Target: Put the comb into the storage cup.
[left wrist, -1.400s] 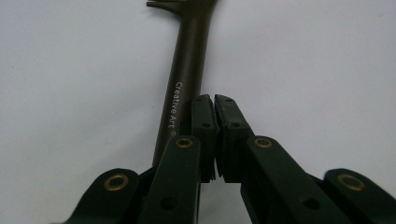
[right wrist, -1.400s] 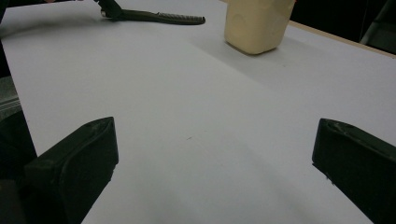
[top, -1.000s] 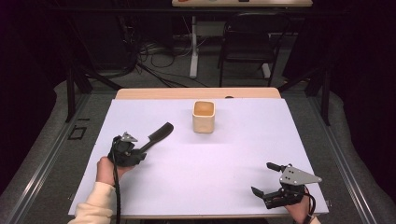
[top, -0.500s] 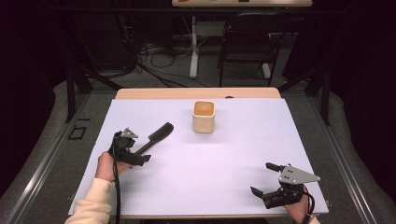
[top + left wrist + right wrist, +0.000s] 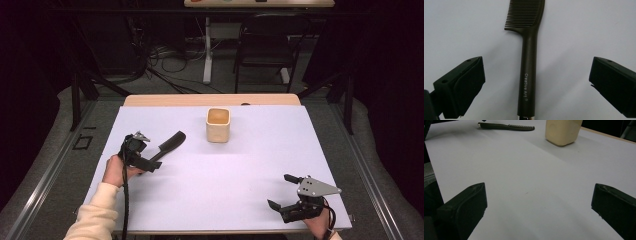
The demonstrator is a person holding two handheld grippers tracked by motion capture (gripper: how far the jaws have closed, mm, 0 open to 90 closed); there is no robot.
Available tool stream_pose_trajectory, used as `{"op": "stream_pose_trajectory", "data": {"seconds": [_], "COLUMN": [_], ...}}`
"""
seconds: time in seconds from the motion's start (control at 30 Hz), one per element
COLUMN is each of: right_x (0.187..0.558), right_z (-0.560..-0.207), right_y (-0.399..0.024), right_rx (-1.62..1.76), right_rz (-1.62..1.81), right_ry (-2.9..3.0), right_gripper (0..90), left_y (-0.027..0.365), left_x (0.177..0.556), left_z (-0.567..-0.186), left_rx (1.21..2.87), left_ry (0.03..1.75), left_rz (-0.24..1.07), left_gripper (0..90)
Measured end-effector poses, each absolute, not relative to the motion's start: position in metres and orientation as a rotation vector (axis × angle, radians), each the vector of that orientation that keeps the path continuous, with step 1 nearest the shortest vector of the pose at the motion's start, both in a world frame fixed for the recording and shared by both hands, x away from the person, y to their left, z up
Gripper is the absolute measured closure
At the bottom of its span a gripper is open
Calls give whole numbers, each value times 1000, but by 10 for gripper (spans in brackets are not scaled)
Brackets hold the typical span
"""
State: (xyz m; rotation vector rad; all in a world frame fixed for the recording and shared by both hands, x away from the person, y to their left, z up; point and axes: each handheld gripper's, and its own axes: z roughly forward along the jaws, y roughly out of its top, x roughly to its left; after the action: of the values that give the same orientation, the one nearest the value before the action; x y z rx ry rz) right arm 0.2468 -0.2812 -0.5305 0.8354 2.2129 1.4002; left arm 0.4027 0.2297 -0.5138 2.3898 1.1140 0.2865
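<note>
Now the left gripper point(image 5: 150, 161) stands with its black jaws spread wide; they have just been opening, and the dark brown plastic comb point(image 5: 527, 62) lies flat on the white table sheet point(image 5: 240, 170) between them, touched by neither pad. Its handle points back toward the gripper, and its teeth point toward the table's far edge. It lies near the left edge, left of the cream square cup point(image 5: 218, 124), which stands upright toward the middle of the far edge. Well apart, by the near right corner, the right gripper point(image 5: 285, 192) is held with jaws wide and nothing between them, seemingly just above the sheet.
</note>
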Motion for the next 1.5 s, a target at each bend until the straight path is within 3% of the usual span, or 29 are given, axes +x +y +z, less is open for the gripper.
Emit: {"op": "stream_pose_trajectory", "data": {"seconds": [0.07,0.2,0.4,0.43,0.87,1.5], "right_x": [247,248,248,248,248,249], "right_z": [-531,-532,-533,-533,-533,-534], "right_y": [-281,-280,-280,-280,-280,-280], "right_rx": [837,836,835,836,839,843], "right_rz": [1400,1388,1387,1385,1372,1371], "right_ry": [2214,2225,2227,2226,2233,2236], "right_gripper": [0,0,0,0,0,0], "left_y": [227,222,214,213,198,188], "left_x": [407,414,424,426,442,449], "left_z": [-513,-513,-515,-515,-521,-526], "left_rx": [2426,2489,2560,2578,2675,2734], "left_ry": [1112,1130,1144,1140,1141,1113], "left_rz": [285,263,237,230,206,214], "left_gripper": [28,197,314,385,624,718]}}
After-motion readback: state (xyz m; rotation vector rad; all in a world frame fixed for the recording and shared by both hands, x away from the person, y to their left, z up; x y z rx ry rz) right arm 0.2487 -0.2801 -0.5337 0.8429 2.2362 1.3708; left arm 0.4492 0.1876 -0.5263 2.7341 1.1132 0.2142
